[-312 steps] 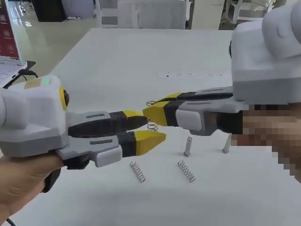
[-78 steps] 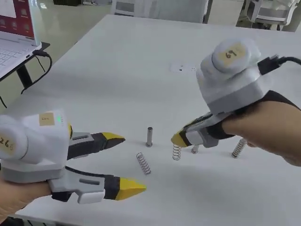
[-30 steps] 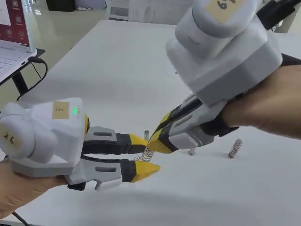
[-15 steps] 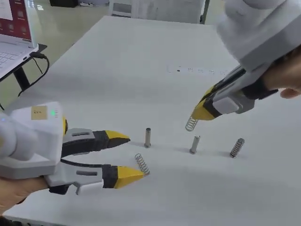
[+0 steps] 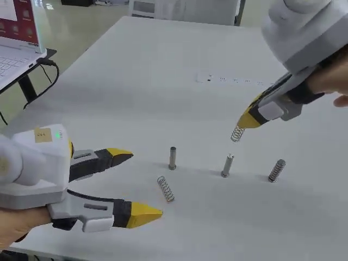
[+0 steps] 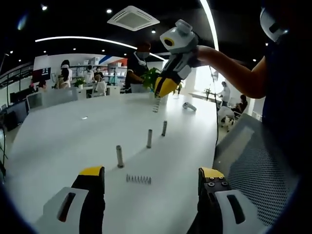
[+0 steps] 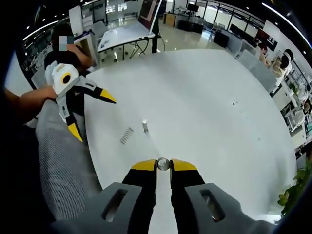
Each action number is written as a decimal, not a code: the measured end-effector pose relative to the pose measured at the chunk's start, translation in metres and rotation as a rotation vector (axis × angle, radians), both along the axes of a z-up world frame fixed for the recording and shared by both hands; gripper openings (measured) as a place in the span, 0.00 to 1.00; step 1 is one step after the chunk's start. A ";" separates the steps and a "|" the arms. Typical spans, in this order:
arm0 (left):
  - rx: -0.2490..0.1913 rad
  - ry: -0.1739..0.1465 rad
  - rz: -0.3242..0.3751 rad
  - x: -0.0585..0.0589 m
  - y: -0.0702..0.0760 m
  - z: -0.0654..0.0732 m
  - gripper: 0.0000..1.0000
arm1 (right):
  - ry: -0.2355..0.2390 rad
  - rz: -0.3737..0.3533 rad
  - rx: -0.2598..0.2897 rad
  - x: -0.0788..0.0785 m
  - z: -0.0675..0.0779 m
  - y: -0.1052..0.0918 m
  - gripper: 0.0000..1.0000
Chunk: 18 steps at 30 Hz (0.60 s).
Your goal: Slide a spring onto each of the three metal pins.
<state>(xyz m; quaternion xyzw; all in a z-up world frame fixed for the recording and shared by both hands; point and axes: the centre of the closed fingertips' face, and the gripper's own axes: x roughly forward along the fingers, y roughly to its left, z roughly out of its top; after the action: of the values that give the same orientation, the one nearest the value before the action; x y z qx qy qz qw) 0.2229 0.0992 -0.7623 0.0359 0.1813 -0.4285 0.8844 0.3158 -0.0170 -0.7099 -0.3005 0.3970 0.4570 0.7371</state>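
Head view: 3 pins stand in a row toward the near edge of the bench (image 5: 136, 70). The right pin (image 5: 277, 170) already wears a spring. The middle pin (image 5: 227, 165) and left pin (image 5: 172, 157) are bare. The right gripper (image 5: 244, 123) pinches the 2nd spring (image 5: 236, 133) by its top, above the middle pin. I judge spring 2 is being seated; next it needs centring over the pin tip, then a straight descent. The left gripper (image 5: 141, 185) is spread wide beside the loose spring (image 5: 165, 188).

Left gripper view: the loose spring lies just ahead of the parted jaws, and bare bench runs to the far edge.

Right gripper view: the jaws clamp the spring, seen end-on, with open bench all round.
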 end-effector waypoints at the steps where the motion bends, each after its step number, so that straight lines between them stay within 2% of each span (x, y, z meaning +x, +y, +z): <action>1: 0.000 0.002 0.005 0.000 0.001 0.000 0.78 | 0.000 0.001 -0.009 0.001 -0.003 0.000 0.08; 2: -0.001 0.001 0.009 0.000 0.002 -0.001 0.79 | 0.001 0.005 -0.020 -0.005 -0.008 0.000 0.08; 5: -0.005 0.003 0.018 -0.001 0.004 0.000 0.81 | 0.025 0.007 -0.021 -0.003 -0.017 0.002 0.08; 8: -0.005 0.008 0.022 -0.002 0.005 0.000 0.82 | 0.030 0.003 -0.043 0.001 -0.027 0.000 0.08; 10: -0.006 0.008 0.022 -0.003 0.005 -0.001 0.82 | 0.043 0.001 -0.046 0.002 -0.031 0.000 0.08; 12: -0.007 0.008 0.022 -0.003 0.005 0.000 0.82 | 0.047 0.000 -0.044 0.009 -0.034 0.000 0.08; 18: -0.008 0.003 0.021 -0.002 0.006 0.001 0.80 | 0.058 -0.005 -0.052 0.010 -0.040 -0.001 0.08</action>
<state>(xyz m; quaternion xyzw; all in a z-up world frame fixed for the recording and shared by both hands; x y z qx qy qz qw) 0.2206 0.1050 -0.7613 0.0297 0.1814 -0.4202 0.8886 0.3263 -0.0183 -0.7502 -0.3053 0.4307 0.4531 0.7183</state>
